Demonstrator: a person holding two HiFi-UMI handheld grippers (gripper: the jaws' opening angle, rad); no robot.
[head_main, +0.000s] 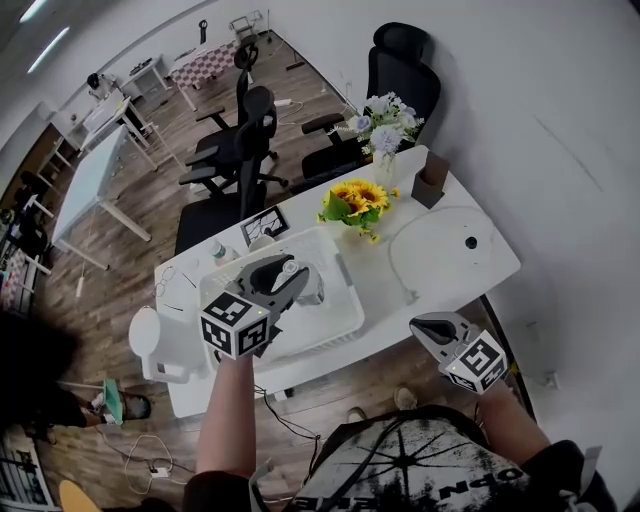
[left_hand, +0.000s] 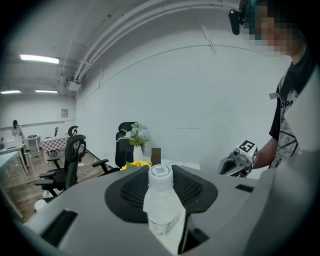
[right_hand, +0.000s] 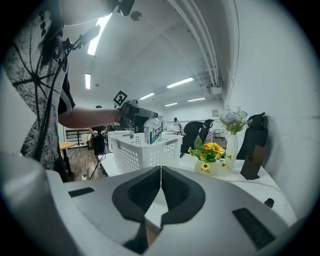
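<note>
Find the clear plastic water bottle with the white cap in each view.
Head view: left of centre, the clear plastic water bottle over the white lattice basket.
Left gripper view: bottom centre, between the fingers.
Right gripper view: upper middle, above the basket.
Shared landmark: the yellow sunflowers.

Left gripper (head_main: 285, 278) raised, gripping — right gripper (head_main: 418, 324) closed, empty.

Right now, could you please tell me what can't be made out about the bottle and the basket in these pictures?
Lower half of the bottle: left gripper view, sunk between the pads.
Floor of the basket: head view, partly covered by the left gripper; right gripper view shows only its wall.
Bottle's label print: right gripper view, too small.
</note>
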